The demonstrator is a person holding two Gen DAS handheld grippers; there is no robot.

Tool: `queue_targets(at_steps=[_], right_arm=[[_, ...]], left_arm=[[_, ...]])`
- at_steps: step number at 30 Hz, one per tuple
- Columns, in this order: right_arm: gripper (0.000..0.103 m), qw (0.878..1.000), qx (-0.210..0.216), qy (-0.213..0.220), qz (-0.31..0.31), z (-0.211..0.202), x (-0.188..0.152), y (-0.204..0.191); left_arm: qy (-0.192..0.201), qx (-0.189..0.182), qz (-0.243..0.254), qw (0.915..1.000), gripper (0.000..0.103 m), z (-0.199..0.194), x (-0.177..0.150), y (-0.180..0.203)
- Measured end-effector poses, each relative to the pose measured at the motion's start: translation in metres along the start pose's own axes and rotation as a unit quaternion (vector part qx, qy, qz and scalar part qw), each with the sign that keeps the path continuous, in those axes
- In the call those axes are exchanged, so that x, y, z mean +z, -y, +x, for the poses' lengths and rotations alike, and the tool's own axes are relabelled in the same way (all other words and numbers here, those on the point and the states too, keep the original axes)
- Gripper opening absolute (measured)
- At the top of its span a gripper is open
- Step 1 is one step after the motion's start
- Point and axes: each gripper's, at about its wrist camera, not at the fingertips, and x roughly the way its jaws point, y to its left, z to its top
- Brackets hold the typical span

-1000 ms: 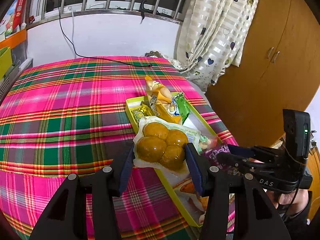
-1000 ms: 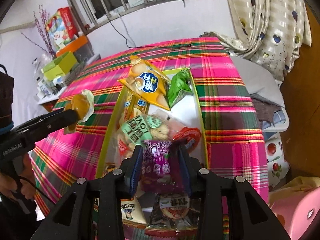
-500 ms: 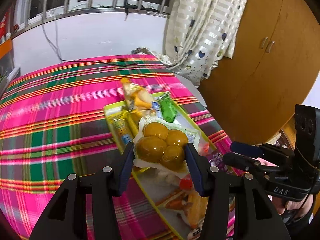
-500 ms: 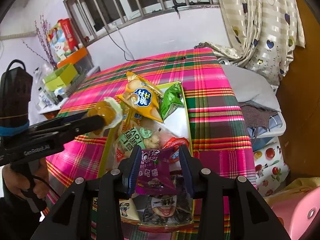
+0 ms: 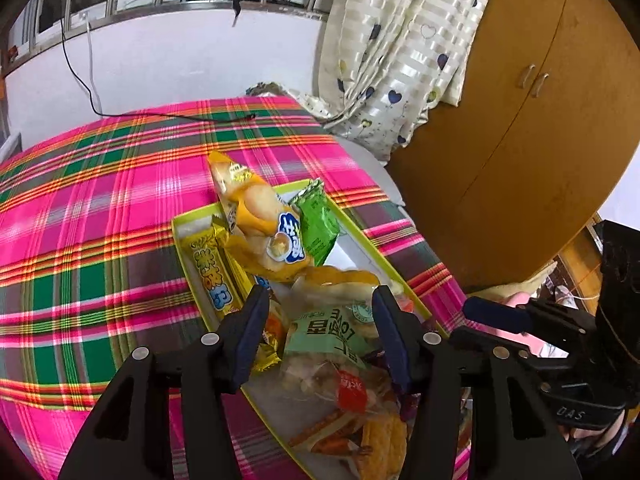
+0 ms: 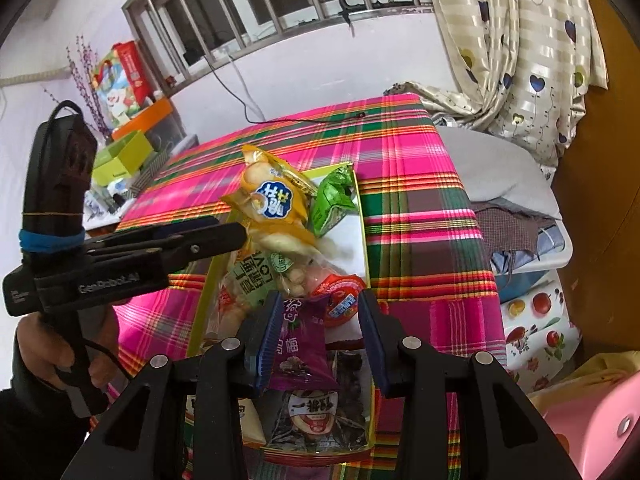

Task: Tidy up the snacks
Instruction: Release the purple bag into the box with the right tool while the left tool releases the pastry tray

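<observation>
Here the left wrist view shows the wooden wardrobe (image 5: 520, 152) filling the upper right of the frame, which the right wrist view barely catches, while the right wrist view alone shows the cluttered shelf (image 6: 132, 148) at the left edge and the person's hand (image 6: 56, 356) gripping the other tool. Both views look down on the yellow-rimmed tray (image 5: 182, 248) of snacks lying on the pink plaid tabletop (image 5: 100, 200), in the centre of each frame. The left claw (image 5: 320, 332) has just been opening: its blue pads stand apart over the tray with nothing gripped, and the clear pack of yellow buns (image 5: 336, 280) lies released just beyond the fingertips, on top of the other snacks. Below it sits a bag with a green label (image 5: 332, 336). Farther up the tray lie a yellow biscuit bag (image 5: 260, 232), a small green packet (image 5: 318, 224) and a long yellow bar (image 5: 208, 272). The right claw (image 6: 316, 328), at the lower centre of its view, is clenched on a purple packet (image 6: 300, 344) that stands upright between its pads over the near end of the tray, with a round red-lidded cup (image 6: 340, 296) just behind it.
</observation>
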Motion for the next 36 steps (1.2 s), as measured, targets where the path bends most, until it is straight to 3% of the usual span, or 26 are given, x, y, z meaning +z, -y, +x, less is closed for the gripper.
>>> queue_targets(at_steps=[18, 36], right_arm=[[0.037, 0.999, -0.015, 0.017, -0.024, -0.023, -0.01, -0.034], [0.037, 0.997, -0.042, 0.018, -0.056, -0.034, -0.033, -0.065]], left_arm=[[0.014, -0.003, -0.002, 0.9999, 0.056, -0.044, -0.035, 0.001], [0.024, 0.038, 0.0, 0.999, 0.056, -0.066, -0.068, 0.011]])
